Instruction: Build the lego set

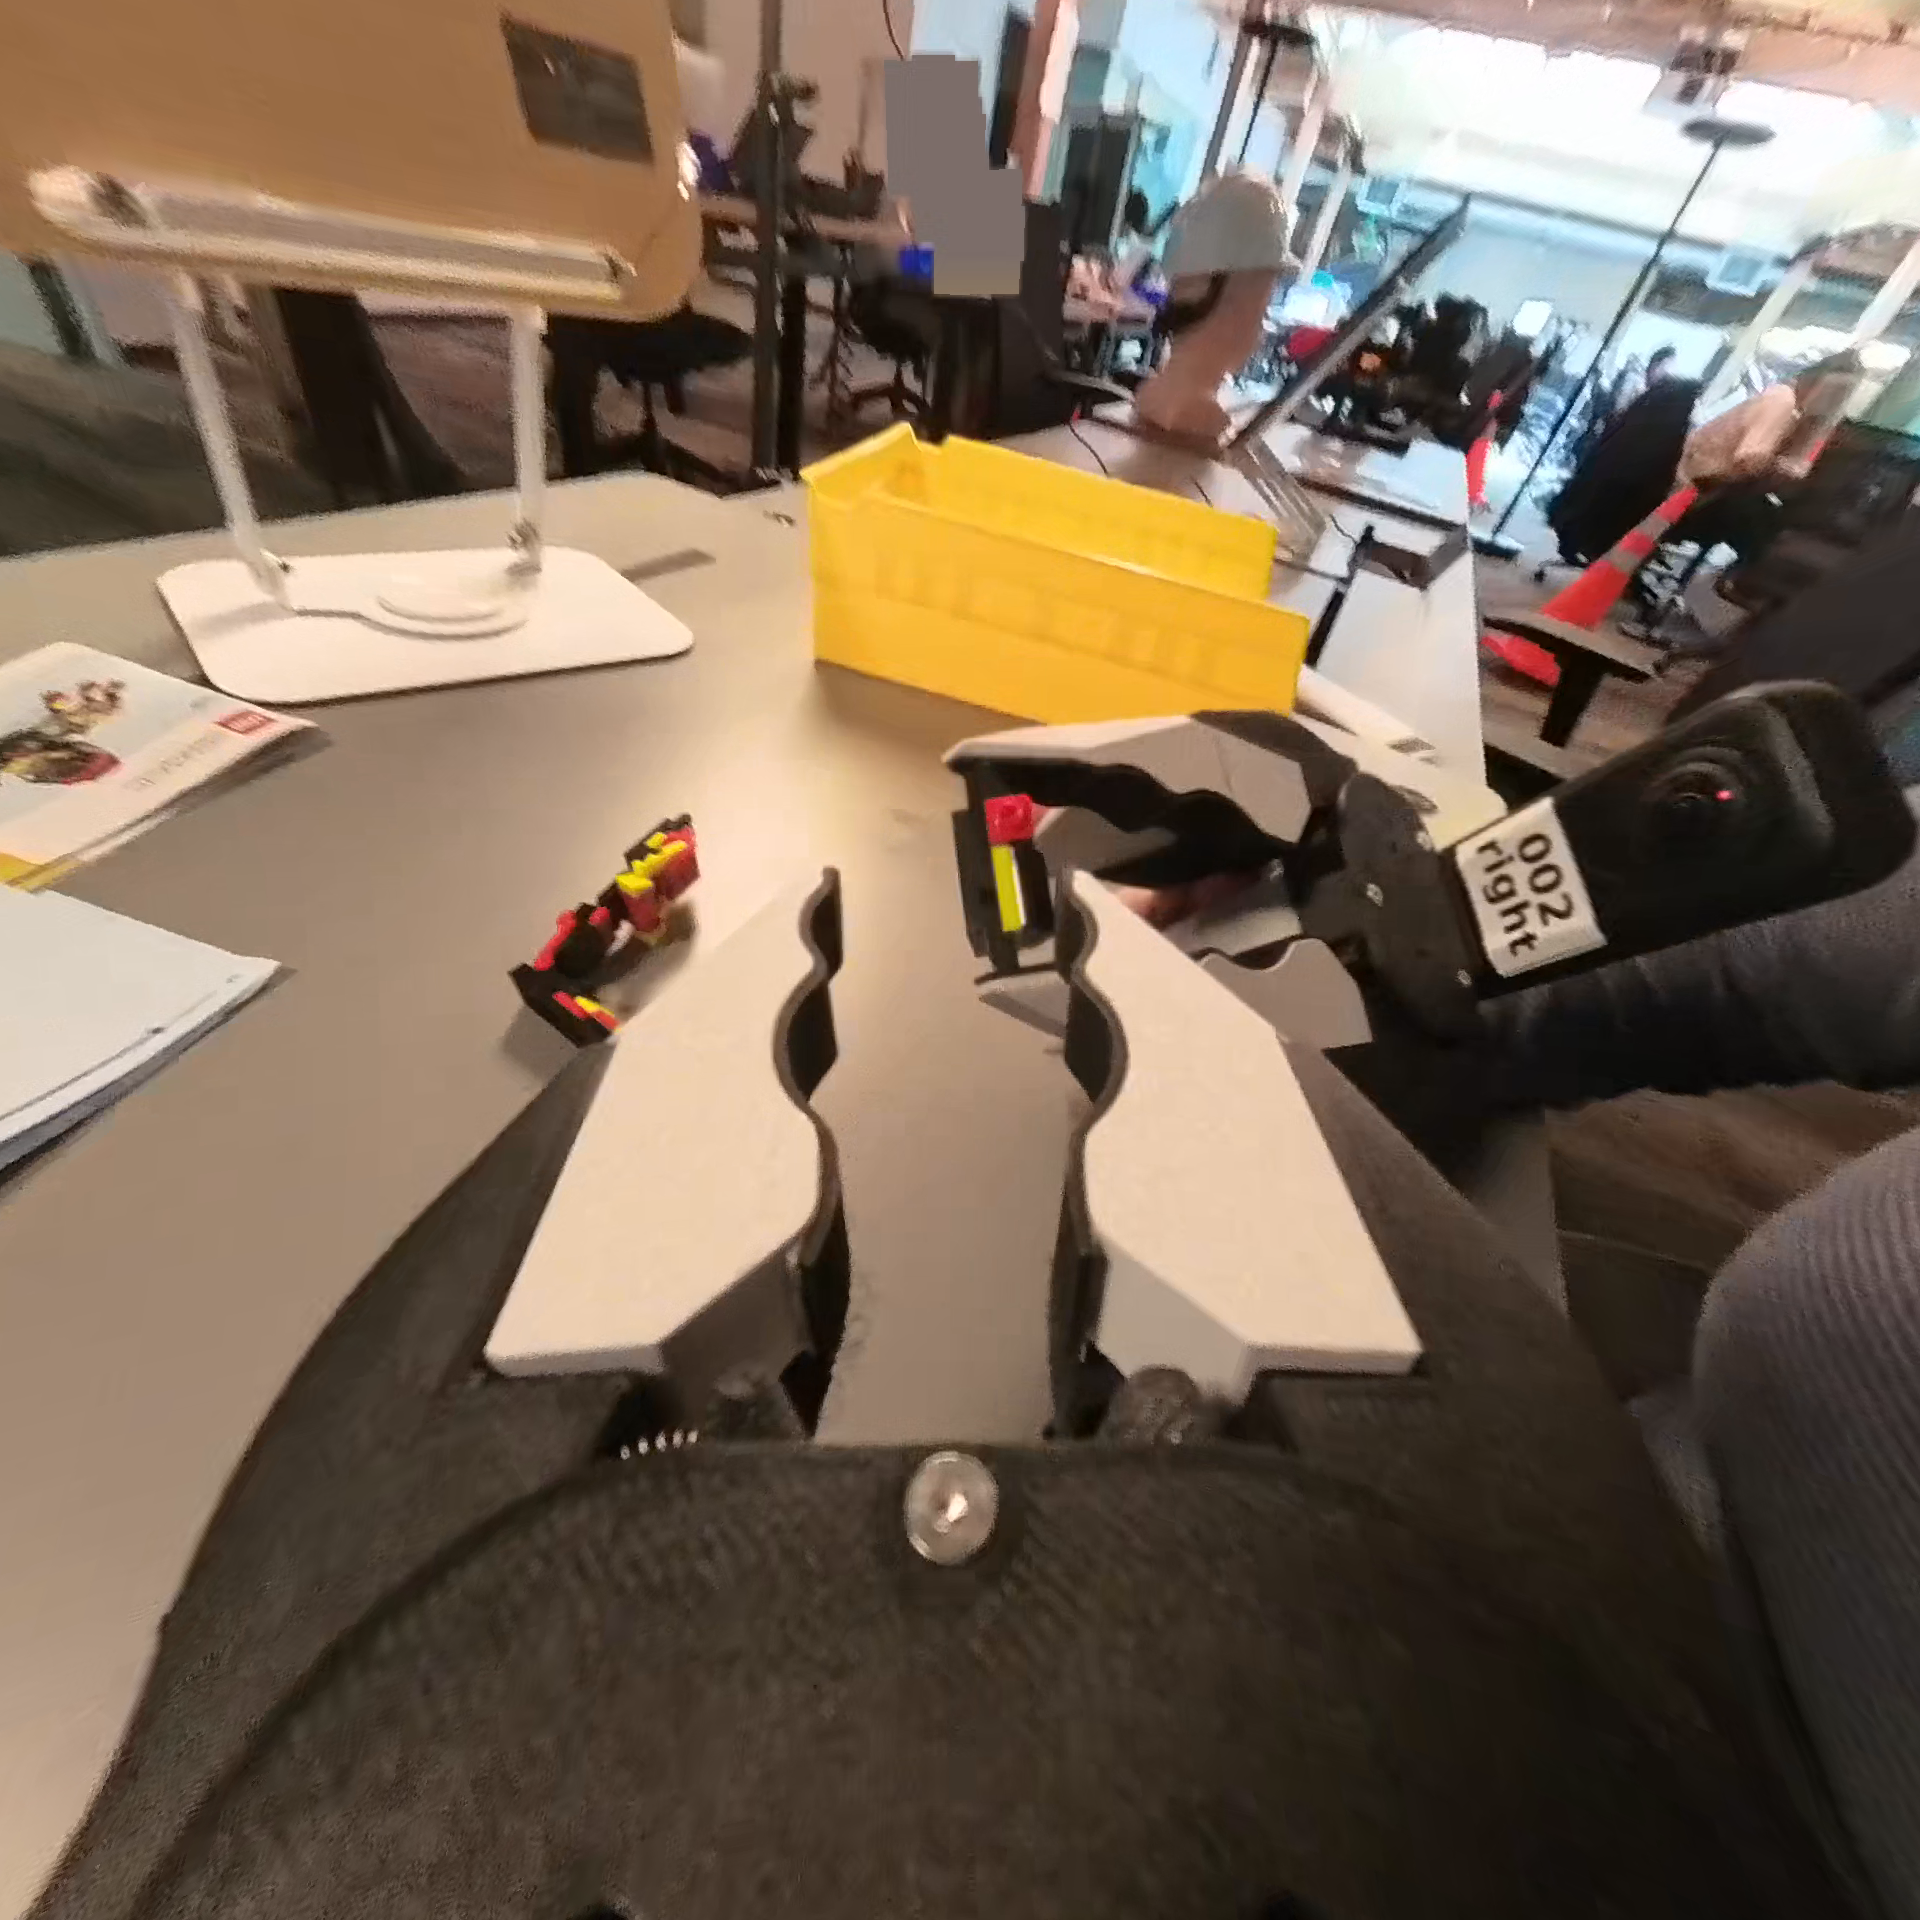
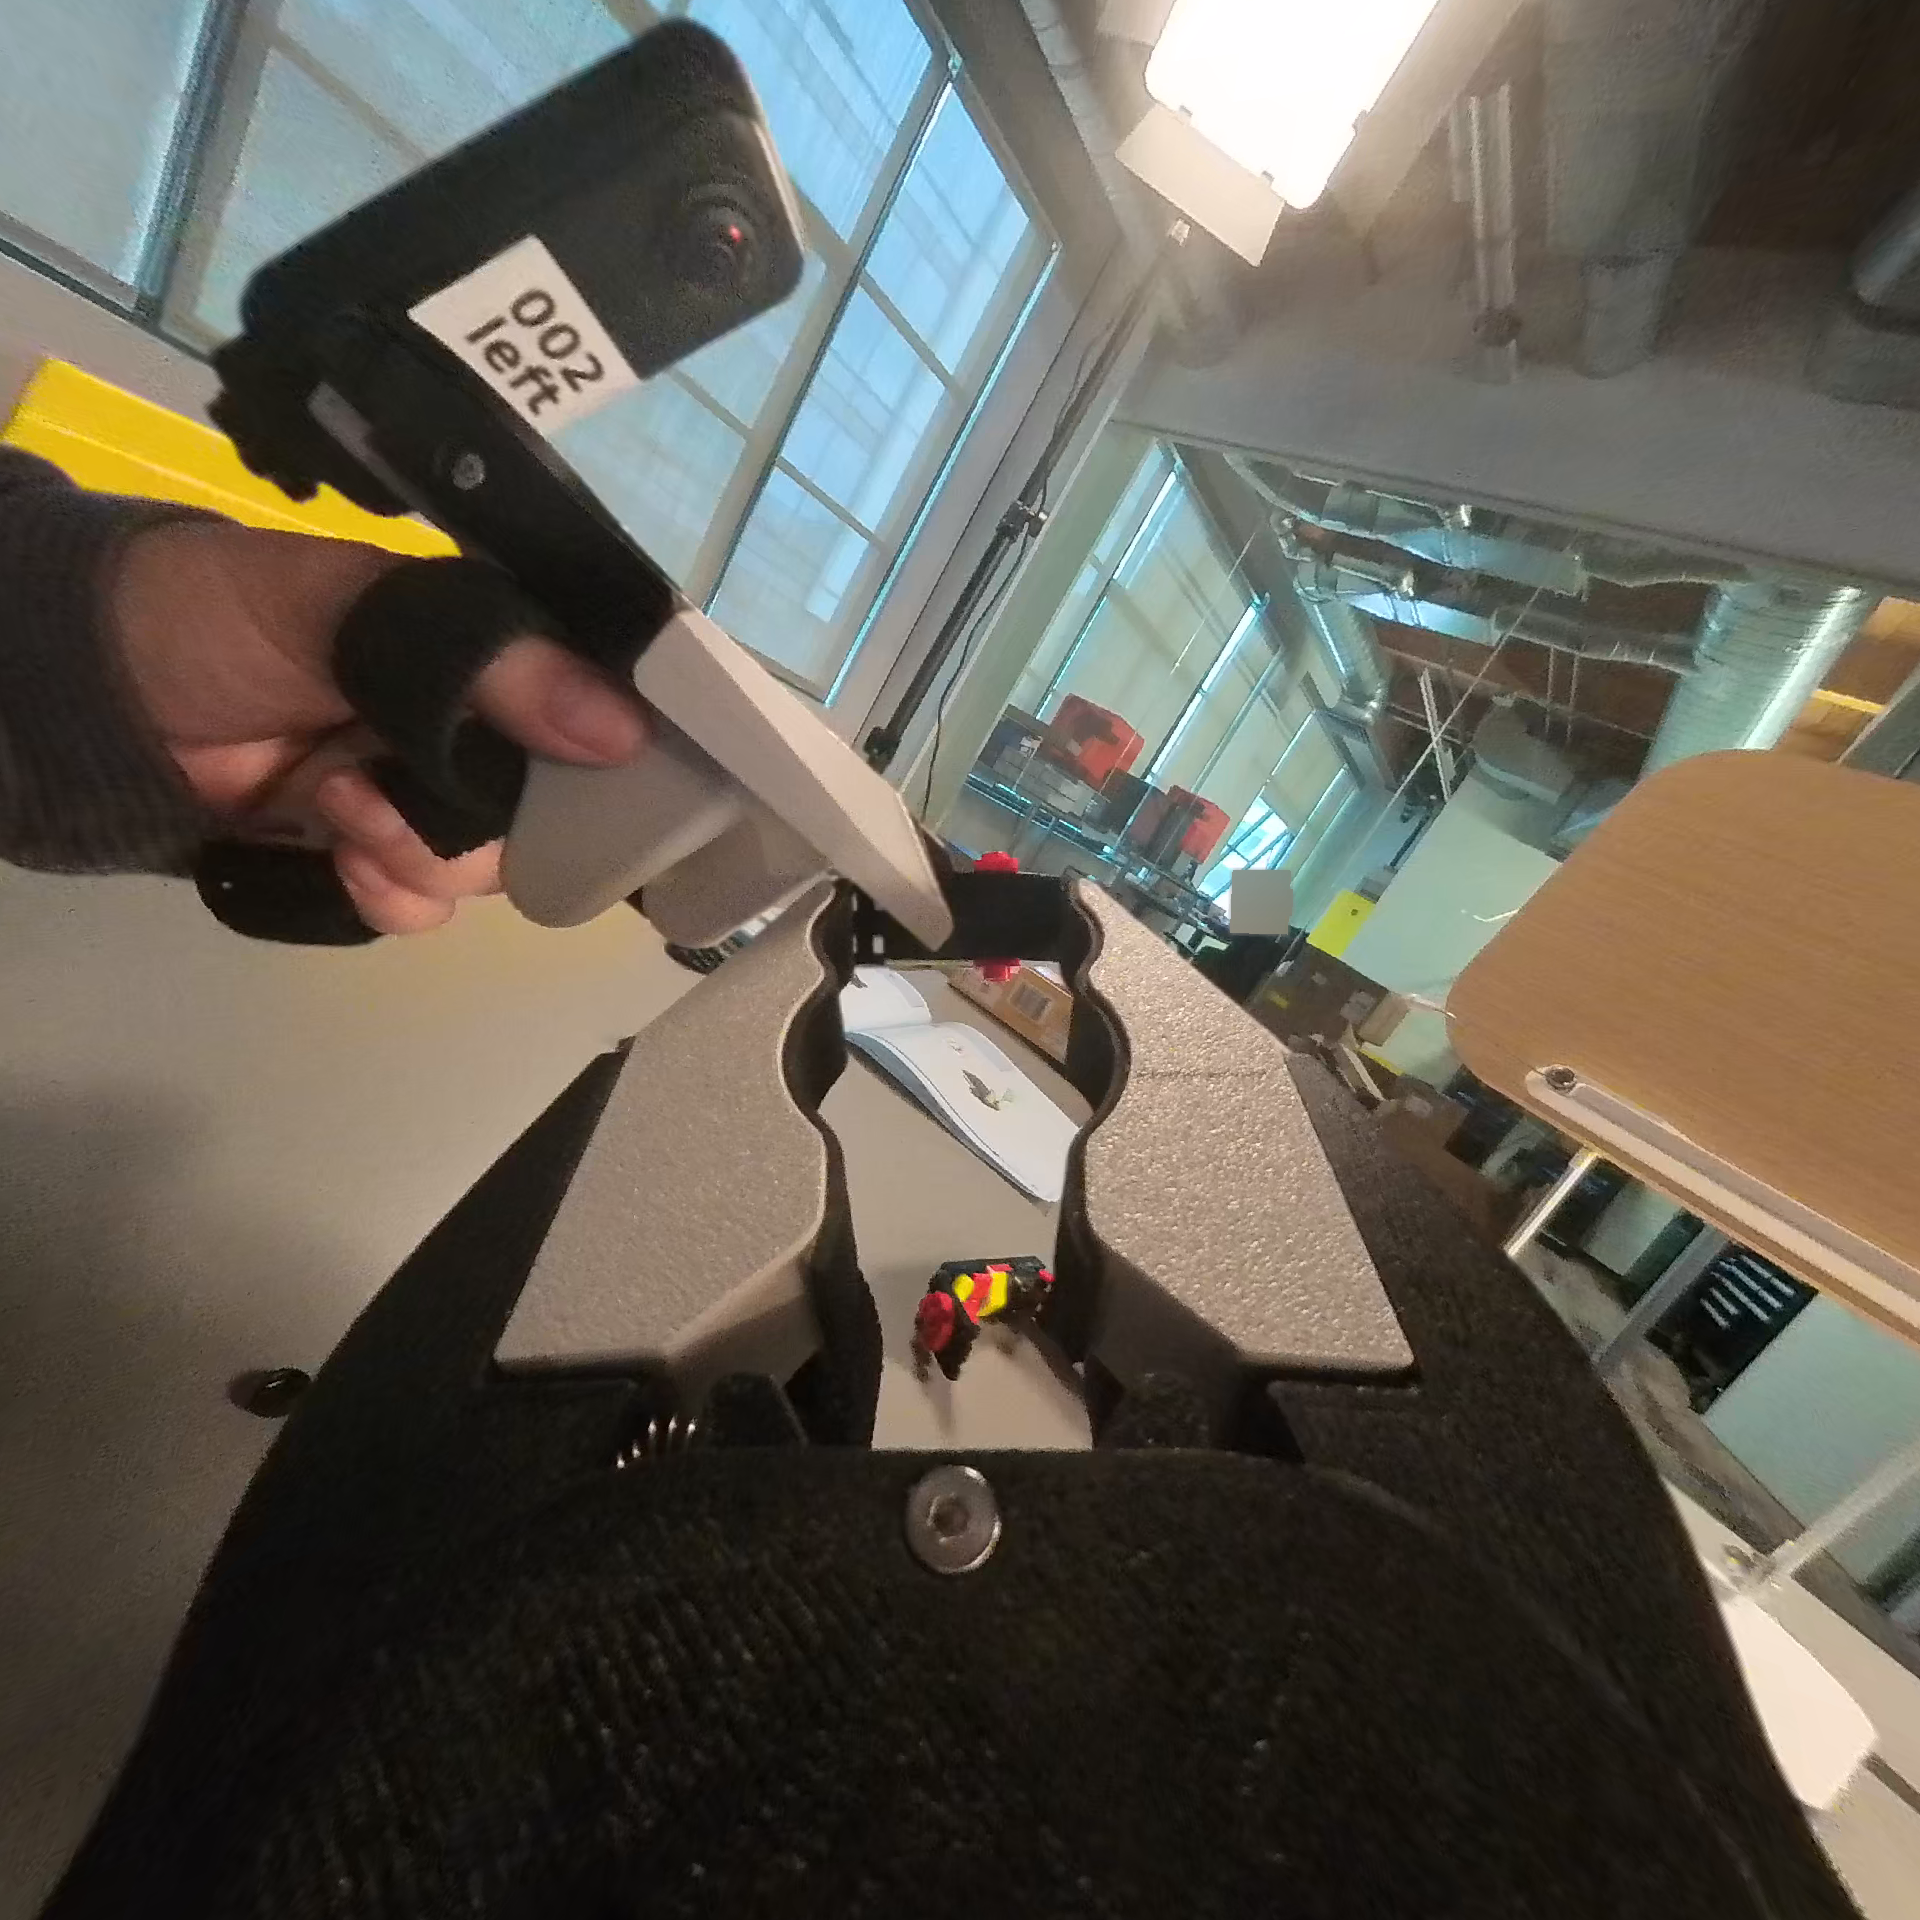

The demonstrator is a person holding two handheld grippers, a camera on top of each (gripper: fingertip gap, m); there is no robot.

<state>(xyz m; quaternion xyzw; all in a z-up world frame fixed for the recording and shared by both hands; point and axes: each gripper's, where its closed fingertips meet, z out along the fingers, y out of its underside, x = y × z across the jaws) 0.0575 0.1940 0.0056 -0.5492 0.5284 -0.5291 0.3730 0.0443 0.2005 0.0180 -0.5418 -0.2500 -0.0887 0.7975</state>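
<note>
My right gripper (image 2: 956,920) is shut on a black lego piece (image 2: 1003,914) with red pins, held above the grey table. In the left wrist view the piece (image 1: 1003,883) shows a yellow strip and a red stud between the right gripper's (image 1: 987,873) fingertips. My left gripper (image 1: 951,904) is open and empty, its right fingertip close beside the held piece. In the right wrist view a finger (image 2: 790,769) of the left gripper overlaps the piece. A black, red and yellow lego assembly (image 1: 613,925) lies on the table, left of my left gripper; it also shows in the right wrist view (image 2: 982,1299).
A yellow bin (image 1: 1039,592) stands behind the grippers. A white lamp base (image 1: 416,623) is at the back left under a wooden-backed lamp head (image 2: 1714,987). An instruction booklet (image 1: 104,748) and papers (image 1: 83,997) lie at the left. The table's (image 1: 312,1195) edge is at the right. The tips of both grippers are at nearly the same place.
</note>
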